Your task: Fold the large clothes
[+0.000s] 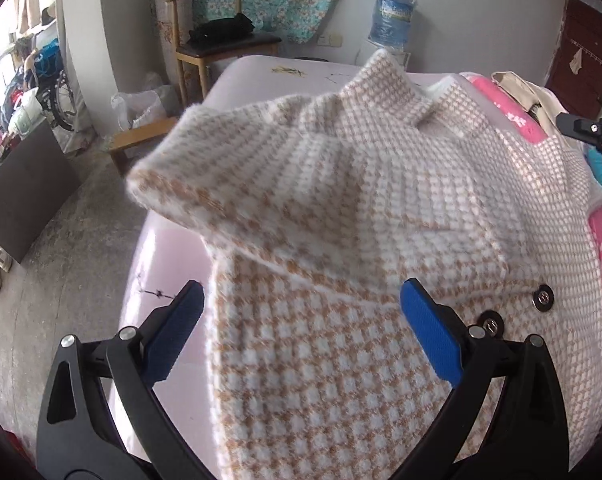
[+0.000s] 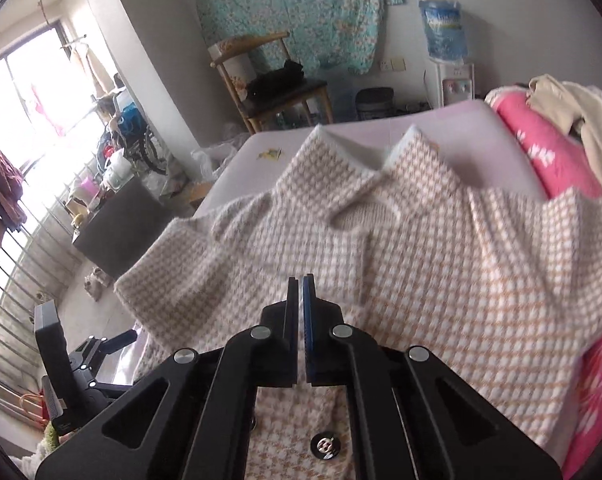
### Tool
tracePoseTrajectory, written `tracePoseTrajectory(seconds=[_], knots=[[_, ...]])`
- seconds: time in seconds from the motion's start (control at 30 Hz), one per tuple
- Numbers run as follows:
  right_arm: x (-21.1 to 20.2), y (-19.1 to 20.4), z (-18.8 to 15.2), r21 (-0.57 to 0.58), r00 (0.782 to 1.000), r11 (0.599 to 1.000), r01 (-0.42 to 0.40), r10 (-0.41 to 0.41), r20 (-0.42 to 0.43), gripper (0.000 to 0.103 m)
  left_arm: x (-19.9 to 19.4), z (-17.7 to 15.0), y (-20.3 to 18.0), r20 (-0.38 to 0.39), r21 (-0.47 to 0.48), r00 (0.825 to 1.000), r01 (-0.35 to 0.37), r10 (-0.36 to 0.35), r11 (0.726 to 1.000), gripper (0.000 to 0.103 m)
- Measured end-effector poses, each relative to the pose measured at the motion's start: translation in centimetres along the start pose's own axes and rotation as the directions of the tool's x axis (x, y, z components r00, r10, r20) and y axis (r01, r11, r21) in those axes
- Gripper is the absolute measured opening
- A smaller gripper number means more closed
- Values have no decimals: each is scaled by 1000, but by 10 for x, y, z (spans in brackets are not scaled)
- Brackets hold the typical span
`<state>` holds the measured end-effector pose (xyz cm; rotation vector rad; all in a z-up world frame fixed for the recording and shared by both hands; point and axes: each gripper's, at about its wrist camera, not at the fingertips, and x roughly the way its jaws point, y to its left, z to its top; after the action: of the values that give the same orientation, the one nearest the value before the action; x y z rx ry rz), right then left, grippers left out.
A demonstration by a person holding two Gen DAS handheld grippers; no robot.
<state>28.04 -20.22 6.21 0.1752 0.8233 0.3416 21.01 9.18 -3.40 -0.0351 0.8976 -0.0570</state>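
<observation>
The left hand-held gripper [image 1: 301, 320] gapes wide, empty, over the coat [image 1: 381, 208]. The right hand-held gripper [image 2: 302, 284] looks pinched together, seemingly on coat fabric. Grab the sleeve [image 1: 205, 176] at ten o'clock and fold it flat.

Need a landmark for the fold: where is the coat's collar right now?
In the right wrist view the collar lies at the coat's far end on the pale mattress, left of the pink blanket.

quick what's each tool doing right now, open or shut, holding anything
Left tool: open, holding nothing, above the houndstooth coat.
Right tool: shut; whether it pinches the coat cannot be told.
</observation>
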Motion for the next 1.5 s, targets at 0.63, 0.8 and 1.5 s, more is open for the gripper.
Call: tracePoseTrajectory(seconds=[0.63, 0.8, 1.5], knots=[[63, -26, -93, 215, 940, 968, -131, 190, -282, 47, 34, -8, 19, -73, -105, 997, 7, -15, 994, 95], [67, -21, -86, 205, 944, 968, -142, 195, -265, 40, 34, -9, 19, -61, -102, 998, 6, -12, 995, 95], [-19, -60, 10, 94, 998, 994, 64, -65, 18, 8, 30, -1, 29, -56, -143, 998, -13, 5, 990, 95]])
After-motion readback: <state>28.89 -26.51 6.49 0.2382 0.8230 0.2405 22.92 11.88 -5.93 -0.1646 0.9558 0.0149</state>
